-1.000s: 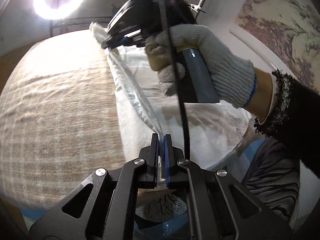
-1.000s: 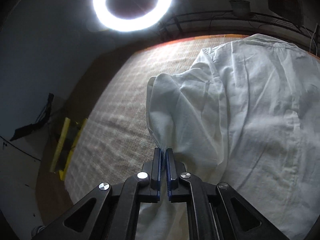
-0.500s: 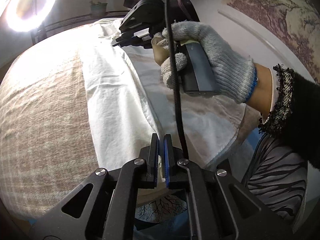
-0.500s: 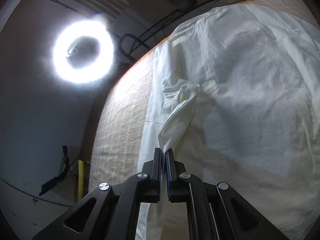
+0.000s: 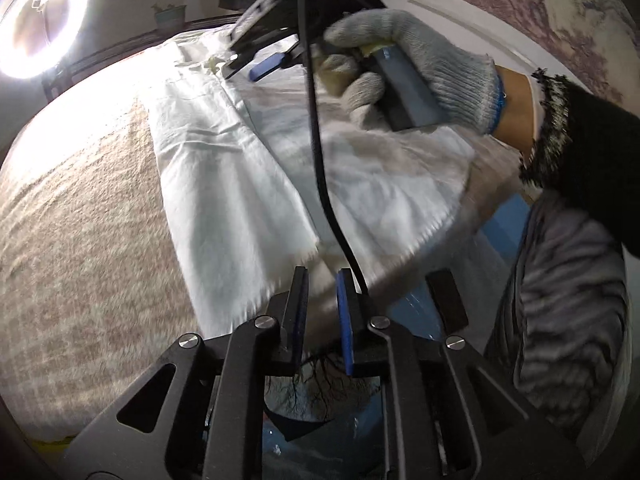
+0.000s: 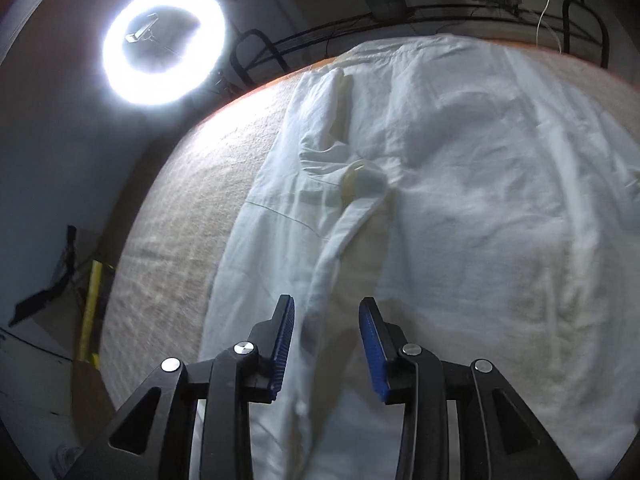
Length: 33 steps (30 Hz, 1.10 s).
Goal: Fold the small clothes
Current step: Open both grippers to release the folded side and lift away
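A white shirt [image 5: 248, 168] lies on a beige checked cloth [image 5: 80, 208], its left side folded inward over the body. My left gripper [image 5: 322, 280] is open just above the shirt's near hem, holding nothing. In the left wrist view my right gripper [image 5: 264, 62], held by a gloved hand [image 5: 404, 60], hovers open over the shirt's far end. In the right wrist view my right gripper [image 6: 326, 312] is open, with the folded sleeve [image 6: 344, 232] lying loose between its fingers on the shirt [image 6: 480, 208].
A bright ring light [image 6: 162, 42] stands beyond the far table edge; it also shows in the left wrist view [image 5: 38, 24]. A black cable [image 5: 320, 152] hangs from the right gripper across the shirt. A metal rack [image 6: 440, 20] lines the back.
Both grippers were shut on the shirt's edge, carried it inward, and have now opened and let go. The fold has dropped flat onto the shirt.
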### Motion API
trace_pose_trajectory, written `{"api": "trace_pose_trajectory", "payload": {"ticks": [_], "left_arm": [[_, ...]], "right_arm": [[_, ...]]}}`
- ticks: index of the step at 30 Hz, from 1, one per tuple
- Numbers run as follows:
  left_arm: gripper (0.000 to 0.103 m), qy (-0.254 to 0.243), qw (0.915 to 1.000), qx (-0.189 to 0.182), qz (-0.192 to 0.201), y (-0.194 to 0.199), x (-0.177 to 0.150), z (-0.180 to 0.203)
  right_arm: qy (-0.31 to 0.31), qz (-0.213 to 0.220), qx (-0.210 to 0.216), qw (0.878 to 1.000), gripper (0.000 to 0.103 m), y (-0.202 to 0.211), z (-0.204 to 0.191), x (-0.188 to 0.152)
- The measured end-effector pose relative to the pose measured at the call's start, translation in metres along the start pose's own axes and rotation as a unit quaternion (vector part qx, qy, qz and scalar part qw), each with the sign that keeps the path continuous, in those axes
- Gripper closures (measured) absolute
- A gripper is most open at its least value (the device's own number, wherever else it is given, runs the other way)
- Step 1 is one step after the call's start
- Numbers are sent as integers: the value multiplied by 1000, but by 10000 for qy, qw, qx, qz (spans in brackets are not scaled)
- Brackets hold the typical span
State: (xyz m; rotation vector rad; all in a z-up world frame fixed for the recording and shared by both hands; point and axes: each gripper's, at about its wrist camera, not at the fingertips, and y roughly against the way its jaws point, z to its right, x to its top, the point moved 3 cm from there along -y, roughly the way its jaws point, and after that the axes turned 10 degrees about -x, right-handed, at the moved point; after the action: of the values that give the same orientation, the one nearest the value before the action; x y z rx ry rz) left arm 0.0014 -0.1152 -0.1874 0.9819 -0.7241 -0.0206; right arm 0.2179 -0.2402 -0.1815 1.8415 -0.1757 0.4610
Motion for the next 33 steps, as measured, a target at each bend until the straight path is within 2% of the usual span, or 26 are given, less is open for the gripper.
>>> {"api": "trace_pose_trajectory", "payload": {"ticks": [3,5,10,14,20,23,28,30,31,33], "left_arm": [[90,19,9996,-235,178,17,-6,0],[90,77,9988,-257,407,31,-4,-6],[90,778,9943,39,728,37,14,-41],[90,1272,9883,337,766,14,27,-70],[90,1234,9904,552,290,-29,21,-79],[90,1150,9911,588,326,-31,15,-74],[90,794,9934,799,215,-21,-7,-64],[90,642,9940,874,122,-18,-11,-57],[90,684,9940,847,113,-15,-11,-55],[90,793,9937,756,216,-6,-8,-53]], "right_arm": [[101,209,-93,9997,67,24,7,-8],[220,387,-41,9990,67,40,5,-13],[662,701,450,9943,73,58,-23,-24],[1254,478,501,9897,83,32,-60,-37],[2081,132,363,9773,86,-5,-102,-62],[2364,34,173,9715,86,-15,-111,-75],[2189,30,277,9753,85,-14,-104,-74],[2159,7,277,9760,81,-9,-103,-73],[2146,15,283,9763,79,-5,-103,-72],[2053,83,336,9781,71,7,-99,-68]]}}
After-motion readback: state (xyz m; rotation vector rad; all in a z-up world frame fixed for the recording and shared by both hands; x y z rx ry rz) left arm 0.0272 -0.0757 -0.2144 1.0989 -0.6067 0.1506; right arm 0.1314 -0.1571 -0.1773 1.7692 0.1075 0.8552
